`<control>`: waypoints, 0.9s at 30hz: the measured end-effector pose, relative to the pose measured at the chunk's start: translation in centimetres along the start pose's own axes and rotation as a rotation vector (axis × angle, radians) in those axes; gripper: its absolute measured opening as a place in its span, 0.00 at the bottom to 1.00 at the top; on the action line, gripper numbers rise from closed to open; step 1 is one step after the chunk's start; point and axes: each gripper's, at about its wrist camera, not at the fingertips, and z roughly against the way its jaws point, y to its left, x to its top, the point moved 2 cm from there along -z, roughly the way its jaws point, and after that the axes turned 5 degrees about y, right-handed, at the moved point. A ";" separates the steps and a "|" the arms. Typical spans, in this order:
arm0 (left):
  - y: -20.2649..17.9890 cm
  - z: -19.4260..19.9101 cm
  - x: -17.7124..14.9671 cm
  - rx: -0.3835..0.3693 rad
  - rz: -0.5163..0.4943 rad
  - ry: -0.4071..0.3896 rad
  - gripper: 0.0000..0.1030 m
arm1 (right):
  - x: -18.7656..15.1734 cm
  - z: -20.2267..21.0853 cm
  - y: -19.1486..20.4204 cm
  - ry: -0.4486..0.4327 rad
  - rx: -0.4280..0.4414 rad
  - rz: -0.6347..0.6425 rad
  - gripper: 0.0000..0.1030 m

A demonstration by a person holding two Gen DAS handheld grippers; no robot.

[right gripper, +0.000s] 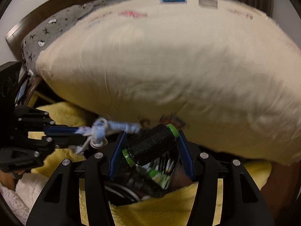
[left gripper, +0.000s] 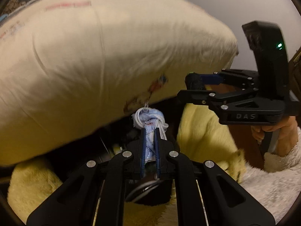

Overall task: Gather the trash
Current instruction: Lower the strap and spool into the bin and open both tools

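Note:
My left gripper [left gripper: 150, 131] is shut on a crumpled light-blue face mask with white ear loops [left gripper: 149, 117], held just under a big cream pillow [left gripper: 105, 56]. The mask [right gripper: 101, 130] and the left gripper [right gripper: 79, 134] also show in the right wrist view at the left. My right gripper [right gripper: 150, 143] is shut on a black thread spool with green ends [right gripper: 150, 145], held endwise between its blue pads [right gripper: 116, 152]. In the left wrist view the right gripper [left gripper: 195, 85] is at the right with the spool [left gripper: 193, 82] at its tip.
The cream pillow [right gripper: 169, 66] fills the upper part of both views. A yellow fleece blanket [right gripper: 150, 211] lies below. A dark gap with cables and a green-labelled item [right gripper: 158, 175] sits under the right gripper. A grey patterned pillow [right gripper: 56, 28] and wooden headboard [right gripper: 47, 5] are at the upper left.

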 end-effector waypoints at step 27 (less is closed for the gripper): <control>4.1 -6.5 0.1 0.151 0.056 0.137 0.63 | -0.9 -6.2 -2.1 0.150 0.005 -0.115 0.82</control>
